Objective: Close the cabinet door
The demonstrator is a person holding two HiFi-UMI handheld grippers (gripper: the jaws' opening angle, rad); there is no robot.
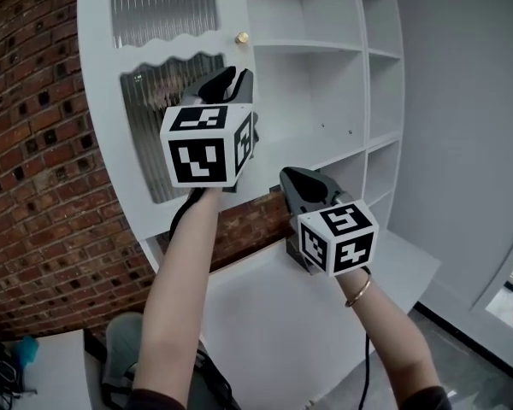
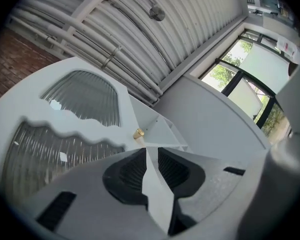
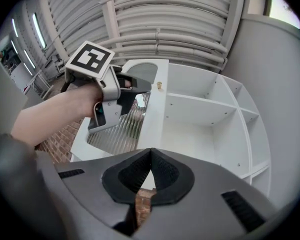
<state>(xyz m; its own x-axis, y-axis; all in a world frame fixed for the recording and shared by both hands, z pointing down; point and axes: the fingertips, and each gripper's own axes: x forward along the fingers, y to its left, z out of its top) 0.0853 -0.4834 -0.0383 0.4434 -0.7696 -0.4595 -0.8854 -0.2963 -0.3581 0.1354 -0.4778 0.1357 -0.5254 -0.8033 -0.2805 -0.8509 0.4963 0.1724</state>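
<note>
Cabinet door (image 1: 154,45): swung open, left of the shelves (image 1: 325,49), before the brick wall (image 1: 34,143).
Left tool (image 2: 149,156): clamped on door's free edge, just below brass knob (image 2: 138,133).
Right tool (image 3: 150,154): jaws together, empty.

We can read no words, numbers or brands anywhere. The only printed signs are black-and-white square markers on the cube (image 1: 207,146) of the left gripper (image 1: 229,79), at frame centre, and the cube (image 1: 338,237) of the right gripper (image 1: 292,178), just lower right.

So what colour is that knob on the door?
Brassy gold knob, clearest in the left gripper view.
</note>
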